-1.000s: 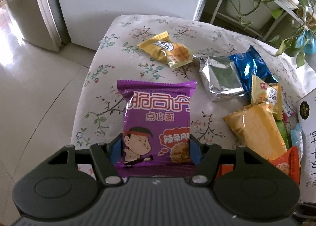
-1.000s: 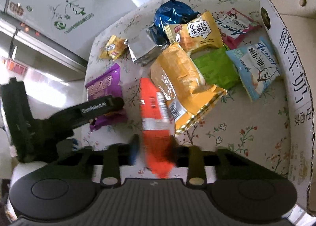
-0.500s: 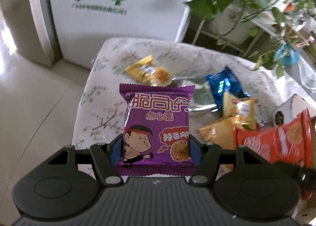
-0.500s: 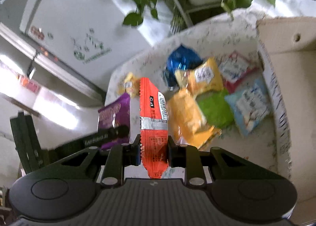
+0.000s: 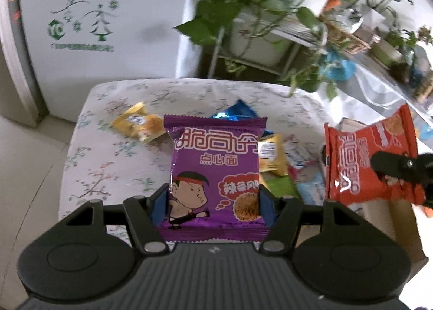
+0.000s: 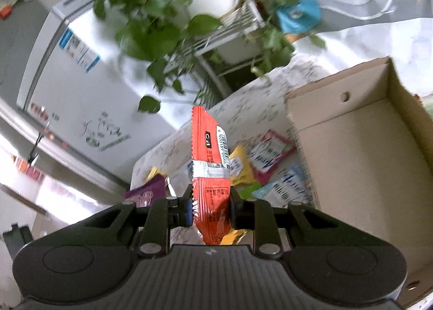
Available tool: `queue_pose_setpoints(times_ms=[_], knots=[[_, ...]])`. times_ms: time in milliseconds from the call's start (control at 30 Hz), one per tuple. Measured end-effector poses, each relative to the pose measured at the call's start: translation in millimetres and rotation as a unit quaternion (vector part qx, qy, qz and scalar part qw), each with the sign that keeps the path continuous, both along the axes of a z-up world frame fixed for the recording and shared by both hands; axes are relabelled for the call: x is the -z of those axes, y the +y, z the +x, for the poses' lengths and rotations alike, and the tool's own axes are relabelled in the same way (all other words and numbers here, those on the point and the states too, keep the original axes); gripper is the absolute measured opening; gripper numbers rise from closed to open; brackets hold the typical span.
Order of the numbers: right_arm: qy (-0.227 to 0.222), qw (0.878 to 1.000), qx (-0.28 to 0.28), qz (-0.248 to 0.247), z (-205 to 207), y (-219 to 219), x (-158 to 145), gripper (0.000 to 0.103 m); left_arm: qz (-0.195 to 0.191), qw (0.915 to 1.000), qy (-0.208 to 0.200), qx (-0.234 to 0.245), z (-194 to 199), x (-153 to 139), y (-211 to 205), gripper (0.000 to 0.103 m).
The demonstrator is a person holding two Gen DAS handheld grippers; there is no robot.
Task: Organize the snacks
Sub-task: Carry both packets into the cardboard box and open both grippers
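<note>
Clearly both tongs are loaded. At the lower centre of the left wrist view, the left tongs [image 5: 213, 201] clench the purple snack packet [image 5: 215, 174] by its two side edges, so it stands upright and face-on above the counter [image 5: 108, 153] with its floral cloth. On that cloth, upper left of the packet, lies a small yellow packet [image 5: 138, 126], and a blue foil packet [image 5: 235, 112] peeks out behind the purple one's top edge. At the right of the same view the orange-red snack packet [image 5: 370, 161] hangs in the air. In the right wrist view, the right tongs [image 6: 211, 211] pinch that packet [image 6: 209, 163] nearly edge-on, lower centre of frame. An open cardboard box [image 6: 360, 147] fills the right side, with loose packets [image 6: 268, 163] heaped on the cloth just left of its wall.
</note>
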State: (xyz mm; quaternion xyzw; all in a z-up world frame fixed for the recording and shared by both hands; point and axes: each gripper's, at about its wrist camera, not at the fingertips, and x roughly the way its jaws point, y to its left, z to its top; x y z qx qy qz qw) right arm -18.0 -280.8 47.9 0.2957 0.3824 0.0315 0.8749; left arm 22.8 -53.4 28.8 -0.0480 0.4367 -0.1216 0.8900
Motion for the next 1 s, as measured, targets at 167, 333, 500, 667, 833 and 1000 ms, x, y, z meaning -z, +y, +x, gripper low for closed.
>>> queue_pose_setpoints(times_ms=[167, 333, 500, 667, 833, 1000], knots=[[-0.009, 0.999, 0.032, 0.004, -8, -21, -3, 0.029, -0.011, 0.9994, -0.011, 0.030, -9, -7, -15, 0.065], [-0.013, 0.998, 0.063, 0.000, -19, -41, -7, 0.029, -0.025, 0.9981, -0.009, 0.055, -21, -6, -31, 0.065], [-0.001, 0.995, 0.102, -0.005, -30, -62, -5, 0.029, -0.039, 0.9961, -0.004, 0.079, -34, -6, -54, 0.065], [0.014, 0.989, 0.148, -0.022, -40, -79, -3, 0.029, -0.055, 0.9933, 0.002, 0.101, -43, -10, -84, 0.065], [0.014, 0.979, 0.191, -0.068, -52, -93, -9, 0.029, -0.060, 0.9893, 0.007, 0.133, -53, -10, -122, 0.065], [0.019, 0.978, 0.203, -0.055, -60, -105, -6, 0.029, -0.059, 0.9853, 0.015, 0.160, -59, -6, -154, 0.065]])
